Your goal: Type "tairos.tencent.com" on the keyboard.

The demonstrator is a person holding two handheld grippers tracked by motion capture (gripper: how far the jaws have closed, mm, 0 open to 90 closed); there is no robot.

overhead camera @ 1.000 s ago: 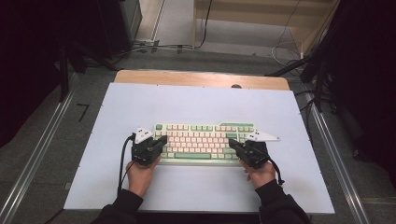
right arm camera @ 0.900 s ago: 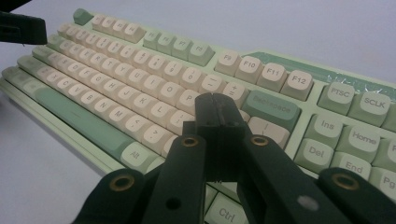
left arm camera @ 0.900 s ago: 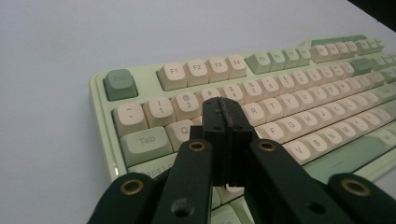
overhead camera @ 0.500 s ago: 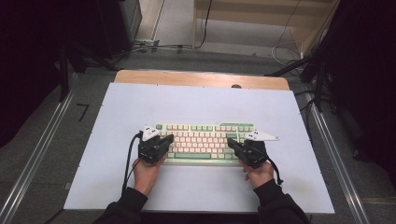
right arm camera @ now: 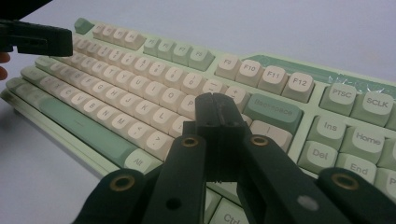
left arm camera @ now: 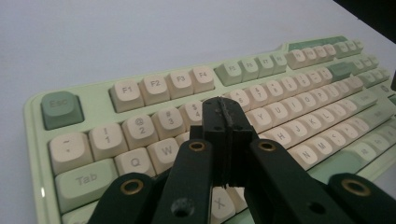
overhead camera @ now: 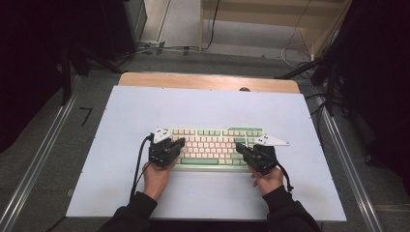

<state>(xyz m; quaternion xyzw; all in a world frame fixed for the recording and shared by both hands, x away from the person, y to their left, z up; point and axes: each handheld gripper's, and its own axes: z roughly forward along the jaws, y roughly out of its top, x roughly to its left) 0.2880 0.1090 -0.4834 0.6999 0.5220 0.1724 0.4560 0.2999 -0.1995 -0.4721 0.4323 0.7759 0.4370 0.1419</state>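
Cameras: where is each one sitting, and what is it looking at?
High view: above the person's side, looking down on the white table, keyboard, both hands and forearms.
Left gripper view: rides the left gripper, looking along its shut jaws over the keyboard's Esc end.
Right gripper view: rides the right gripper, jaws shut, over the Backspace end.
All three share the keyboard.
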